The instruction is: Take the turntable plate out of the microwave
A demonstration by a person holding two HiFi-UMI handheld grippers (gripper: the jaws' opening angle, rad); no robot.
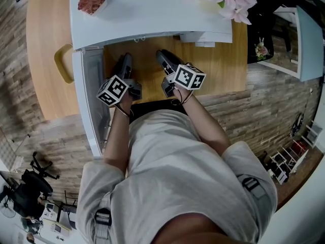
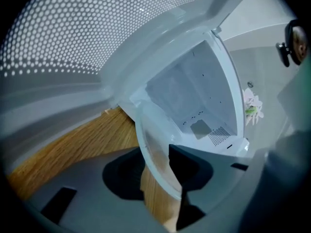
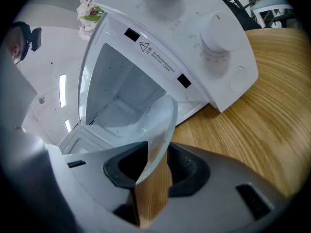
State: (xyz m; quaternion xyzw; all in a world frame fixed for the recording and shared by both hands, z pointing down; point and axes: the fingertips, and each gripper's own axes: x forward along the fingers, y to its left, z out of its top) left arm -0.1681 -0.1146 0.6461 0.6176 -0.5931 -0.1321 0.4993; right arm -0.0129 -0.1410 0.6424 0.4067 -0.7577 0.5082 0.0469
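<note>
Jaws of the left gripper (image 1: 124, 61) are clamped on one side of the turntable plate (image 2: 155, 154), and the right gripper (image 1: 162, 55) has the opposite side of the rim pinched the same way. The clear glass disc hangs between them just outside the mouth of the white microwave (image 1: 152, 14), over the strip of wooden table (image 1: 45, 44) along its near edge. The microwave's door (image 1: 91, 95) stands swung open by the left gripper.
</note>
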